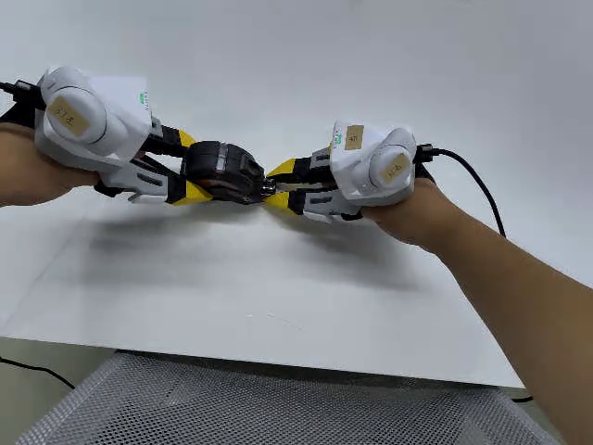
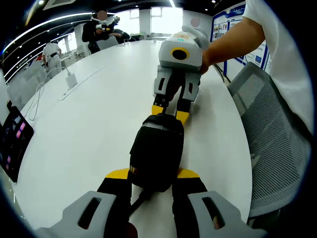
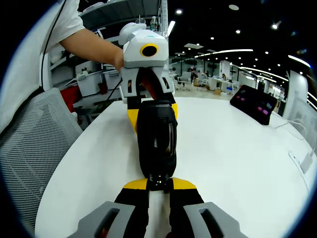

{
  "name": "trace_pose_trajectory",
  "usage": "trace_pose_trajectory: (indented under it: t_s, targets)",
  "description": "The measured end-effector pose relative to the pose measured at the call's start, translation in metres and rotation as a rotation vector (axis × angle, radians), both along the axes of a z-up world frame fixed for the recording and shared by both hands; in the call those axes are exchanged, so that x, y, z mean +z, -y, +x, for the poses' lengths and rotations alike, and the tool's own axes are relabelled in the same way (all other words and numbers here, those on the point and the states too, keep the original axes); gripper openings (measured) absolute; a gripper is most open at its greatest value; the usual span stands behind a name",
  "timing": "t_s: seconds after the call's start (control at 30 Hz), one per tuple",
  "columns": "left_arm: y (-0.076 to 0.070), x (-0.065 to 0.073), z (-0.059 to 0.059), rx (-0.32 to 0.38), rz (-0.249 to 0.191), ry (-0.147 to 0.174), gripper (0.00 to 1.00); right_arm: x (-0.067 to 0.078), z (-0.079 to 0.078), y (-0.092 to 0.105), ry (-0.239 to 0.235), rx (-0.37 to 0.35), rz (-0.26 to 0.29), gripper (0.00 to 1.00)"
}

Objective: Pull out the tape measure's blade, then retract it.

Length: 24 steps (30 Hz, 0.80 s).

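The left gripper (image 1: 190, 168) pinched the black tape measure (image 1: 225, 172) across its case, its yellow-tipped jaws spread only as wide as the case and pressed against both sides, holding it over the white desk (image 1: 278, 306). Facing it, the right gripper (image 1: 279, 184) had its jaws drawn almost together on the blade tip (image 3: 159, 182) at the case's mouth, with hardly any blade showing.
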State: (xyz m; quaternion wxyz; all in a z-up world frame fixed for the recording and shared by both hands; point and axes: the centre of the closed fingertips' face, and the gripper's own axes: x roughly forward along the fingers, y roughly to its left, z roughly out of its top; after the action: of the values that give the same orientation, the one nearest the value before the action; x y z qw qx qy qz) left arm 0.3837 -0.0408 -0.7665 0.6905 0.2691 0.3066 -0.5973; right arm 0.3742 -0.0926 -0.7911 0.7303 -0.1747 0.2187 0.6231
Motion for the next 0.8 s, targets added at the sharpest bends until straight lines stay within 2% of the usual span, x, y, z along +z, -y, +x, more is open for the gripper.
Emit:
trace_pose_trajectory:
  t_s: [0.43,0.57,0.8]
  targets:
    - [0.0001,-0.0004,0.0000,0.005,0.001,0.001,0.26,0.0022,0.0028,-0.0055,0.000,-0.020,0.008,0.10]
    - [-0.0003,-0.0007,-0.0001,0.005,0.005,0.003,0.26,0.0024,0.0026,-0.0051,-0.021,-0.055,0.014,0.10]
    - [-0.0005,-0.0010,-0.0003,-0.004,0.003,0.005,0.25,0.0032,0.0008,-0.0055,-0.003,-0.062,-0.006,0.09]
